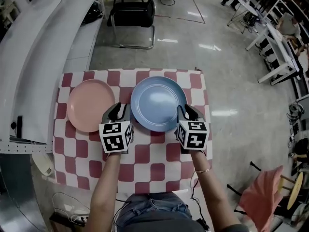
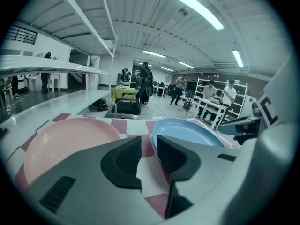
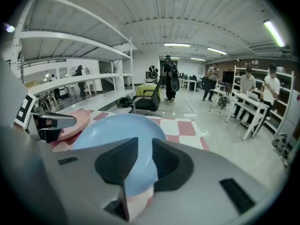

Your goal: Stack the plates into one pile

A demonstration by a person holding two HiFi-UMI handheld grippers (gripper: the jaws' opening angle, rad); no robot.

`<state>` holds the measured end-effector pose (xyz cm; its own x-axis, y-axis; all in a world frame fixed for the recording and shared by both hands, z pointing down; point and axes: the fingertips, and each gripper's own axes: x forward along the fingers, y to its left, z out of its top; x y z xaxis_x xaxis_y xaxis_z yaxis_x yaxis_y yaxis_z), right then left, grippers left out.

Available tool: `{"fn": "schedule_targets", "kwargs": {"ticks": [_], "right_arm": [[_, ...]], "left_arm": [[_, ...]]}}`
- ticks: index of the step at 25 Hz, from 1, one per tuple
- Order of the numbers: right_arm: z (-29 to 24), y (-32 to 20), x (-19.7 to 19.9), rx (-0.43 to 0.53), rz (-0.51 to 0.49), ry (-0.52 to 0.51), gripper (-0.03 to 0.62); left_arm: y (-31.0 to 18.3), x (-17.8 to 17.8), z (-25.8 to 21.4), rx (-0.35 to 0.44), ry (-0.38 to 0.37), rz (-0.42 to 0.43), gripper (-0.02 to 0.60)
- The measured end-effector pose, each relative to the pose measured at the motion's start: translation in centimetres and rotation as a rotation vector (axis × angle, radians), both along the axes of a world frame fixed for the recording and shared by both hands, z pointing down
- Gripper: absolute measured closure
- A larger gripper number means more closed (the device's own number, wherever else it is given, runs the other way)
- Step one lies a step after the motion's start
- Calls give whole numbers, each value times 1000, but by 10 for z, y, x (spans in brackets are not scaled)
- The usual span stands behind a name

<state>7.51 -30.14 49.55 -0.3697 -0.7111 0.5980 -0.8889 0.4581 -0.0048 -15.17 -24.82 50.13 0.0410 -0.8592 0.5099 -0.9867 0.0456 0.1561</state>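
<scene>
Red-and-white checked cloth [image 1: 145,164] covers the tabletop, and two plates lie on it side by side, not yet stacked. The round pink plate [image 1: 90,105] sits at the far left of the cloth. The round blue plate [image 1: 157,103] is to its right, near the middle, and the two plates are close but do not overlap.

The left claw [image 1: 117,111] hangs over the strip of cloth between the plates, at their near edges. In the left gripper view its jaws stand apart, with only checked cloth showing in the gap. The blue plate's rim lies just beside the right-hand jaw and the pink plate spreads out to the left.

The right claw [image 1: 186,111] is at the near right rim of the blue plate. In the right gripper view that rim runs down between the two dark pads, and the jaws are clamped on it. Whether the plate is clear of the cloth I cannot tell.

Beyond the far edge of the tabletop, a black chair [image 1: 133,14] stands on the pale shiny floor [image 1: 231,91].
</scene>
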Motion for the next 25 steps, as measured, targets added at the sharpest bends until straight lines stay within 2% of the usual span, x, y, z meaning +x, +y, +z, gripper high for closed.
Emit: {"fn": "schedule_targets", "kwargs": {"ticks": [6,12,15,21,25], "right_arm": [[-22,16,-74,30,-157,-75,499],[-31,47,-150,19,-318,-137,500],[-31,62,-185,11,-388,-162,527],[-23,87,-232,-22,-507,-186,526],[-12,98,-254,-57,-552,-194,526]], "left_arm": [[40,-37,-4,3,-21,-80,466],[84,-85,-9,-5,-41,-193,463],[102,-109,-11,-2,-39,-251,456],[129,-141,-15,0,-45,-351,443],[142,-157,-16,10,-19,-408,437]]}}
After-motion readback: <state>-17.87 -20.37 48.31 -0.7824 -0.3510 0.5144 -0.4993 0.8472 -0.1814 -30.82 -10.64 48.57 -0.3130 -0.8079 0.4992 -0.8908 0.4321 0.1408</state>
